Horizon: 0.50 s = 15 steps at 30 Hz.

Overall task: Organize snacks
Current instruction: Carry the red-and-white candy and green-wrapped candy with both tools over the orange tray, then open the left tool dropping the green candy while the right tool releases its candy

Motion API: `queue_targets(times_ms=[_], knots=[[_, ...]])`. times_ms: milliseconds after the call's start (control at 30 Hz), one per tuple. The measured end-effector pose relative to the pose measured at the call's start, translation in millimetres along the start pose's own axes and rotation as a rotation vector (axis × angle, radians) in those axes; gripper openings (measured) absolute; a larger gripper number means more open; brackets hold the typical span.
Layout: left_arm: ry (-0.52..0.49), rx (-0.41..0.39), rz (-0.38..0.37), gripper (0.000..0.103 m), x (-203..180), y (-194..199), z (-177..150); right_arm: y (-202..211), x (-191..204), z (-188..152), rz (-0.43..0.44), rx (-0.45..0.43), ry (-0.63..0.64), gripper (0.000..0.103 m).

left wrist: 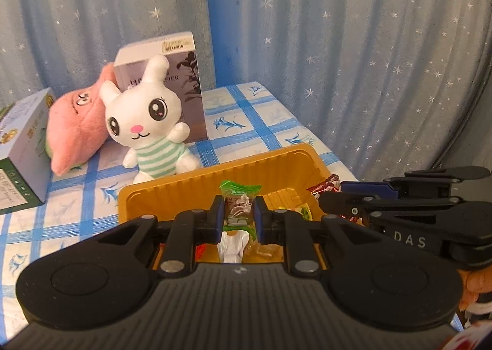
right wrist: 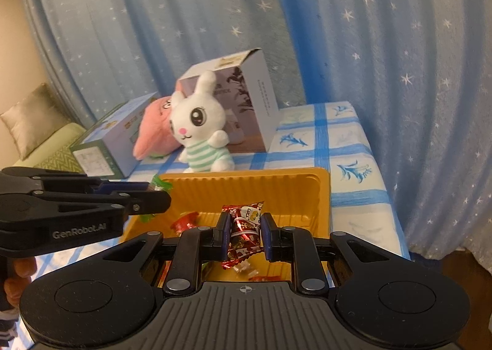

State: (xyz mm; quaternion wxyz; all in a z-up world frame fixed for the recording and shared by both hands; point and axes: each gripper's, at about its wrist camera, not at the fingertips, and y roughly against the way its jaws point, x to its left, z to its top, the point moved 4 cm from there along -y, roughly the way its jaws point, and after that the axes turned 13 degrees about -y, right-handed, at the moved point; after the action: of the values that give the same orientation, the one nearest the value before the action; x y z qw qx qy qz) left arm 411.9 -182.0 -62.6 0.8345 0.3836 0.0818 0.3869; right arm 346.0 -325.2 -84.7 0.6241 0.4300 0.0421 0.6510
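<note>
A gold plastic tray (left wrist: 196, 179) (right wrist: 276, 187) lies on the blue-checked tablecloth, with several wrapped snacks in it. My left gripper (left wrist: 239, 210) is shut on a green-topped snack packet (left wrist: 239, 193) and hovers over the tray's near side. My right gripper (right wrist: 245, 224) is shut on a red foil snack packet (right wrist: 244, 221), also above the tray. In the left wrist view the right gripper (left wrist: 326, 199) comes in from the right with the red packet (left wrist: 326, 185). The right wrist view has the left gripper (right wrist: 160, 193) entering from the left with its green packet (right wrist: 161, 182).
Behind the tray sit a white plush rabbit (left wrist: 144, 122) (right wrist: 200, 128), a pink plush (left wrist: 77, 128), an upright purple box (left wrist: 184, 73) (right wrist: 246, 98) and a green-and-white box (left wrist: 21, 147) (right wrist: 104, 141). A starred blue curtain hangs behind. The table's edge (right wrist: 378, 165) falls off to the right.
</note>
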Motion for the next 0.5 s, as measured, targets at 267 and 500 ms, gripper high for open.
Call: queue_targets(times_ms=[267,500], knots=[[0.027,0.066,-0.012,0.018,11,-46,4,-29,-12,6,-0.038,0.020,-0.026,0.021],[0.043,0.116,-0.017,0.018,18,-73,1,-42,-17,10,-0.052,0.028,-0.041,0.021]])
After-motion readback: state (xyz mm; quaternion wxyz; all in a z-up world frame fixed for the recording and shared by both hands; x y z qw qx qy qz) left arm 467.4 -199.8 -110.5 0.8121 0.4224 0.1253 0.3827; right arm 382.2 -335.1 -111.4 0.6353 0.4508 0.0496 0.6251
